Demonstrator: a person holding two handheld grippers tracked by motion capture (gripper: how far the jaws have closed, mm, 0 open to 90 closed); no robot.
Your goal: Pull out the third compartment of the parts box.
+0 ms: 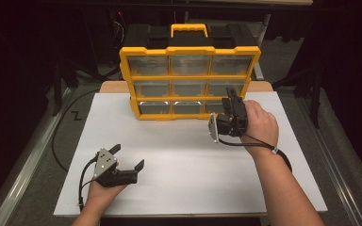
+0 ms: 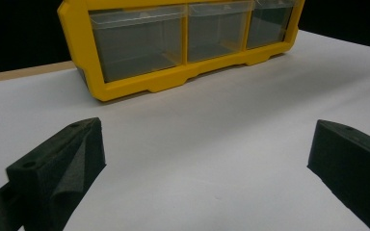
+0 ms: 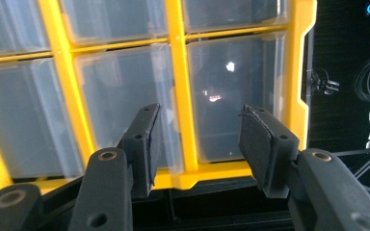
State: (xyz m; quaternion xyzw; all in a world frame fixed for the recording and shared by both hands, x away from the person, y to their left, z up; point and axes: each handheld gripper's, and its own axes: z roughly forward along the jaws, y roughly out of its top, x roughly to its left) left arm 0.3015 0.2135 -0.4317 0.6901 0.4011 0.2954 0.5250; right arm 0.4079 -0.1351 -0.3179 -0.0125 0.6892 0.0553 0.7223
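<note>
Dark surroundings framed a white table [image 1: 179,155]. Upper centre of the high view stood a yellow drawer organizer [image 1: 188,77], its nine clear drawers [image 2: 137,41] looking empty through their fronts. At right of centre the right gripper [image 1: 230,106] was raised before the organizer's lower right drawers, jaws half spread with nothing between them, pointing at the frame's yellow divider [image 3: 179,96]. Lower left, the left gripper [image 1: 129,157] rested low over the table, jaws spread wide and empty, well apart from the organizer.
</note>
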